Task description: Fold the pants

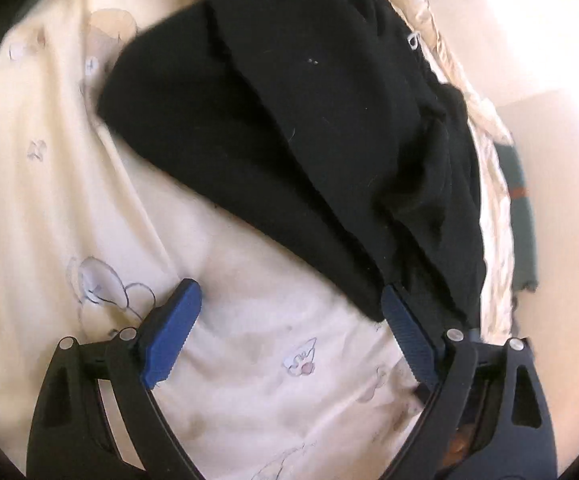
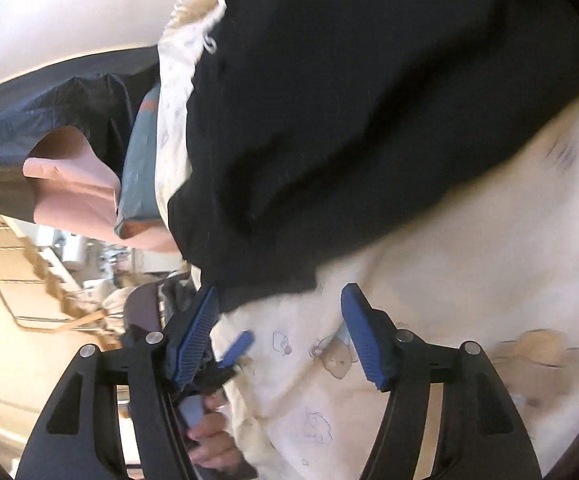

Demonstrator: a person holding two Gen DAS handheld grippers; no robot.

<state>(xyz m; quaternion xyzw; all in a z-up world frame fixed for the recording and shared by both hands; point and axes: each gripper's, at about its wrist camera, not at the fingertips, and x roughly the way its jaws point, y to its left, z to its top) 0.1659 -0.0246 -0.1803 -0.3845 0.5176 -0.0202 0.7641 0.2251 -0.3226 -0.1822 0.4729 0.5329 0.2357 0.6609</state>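
Black pants lie crumpled and partly doubled over on a cream bedspread printed with small cartoon figures. My left gripper stands open just below the pants' lower edge. Its right blue pad touches that edge, and its left pad is over bare bedspread. In the right wrist view the pants fill the top. My right gripper is open at their lower corner, with nothing pressed between its pads. A blue pad of the left gripper and a hand show beside it.
The bed's edge runs along the right of the left wrist view, with a grey-green cloth hanging there. In the right wrist view a pink cloth, a dark jacket and a cluttered room lie beyond the bed edge on the left.
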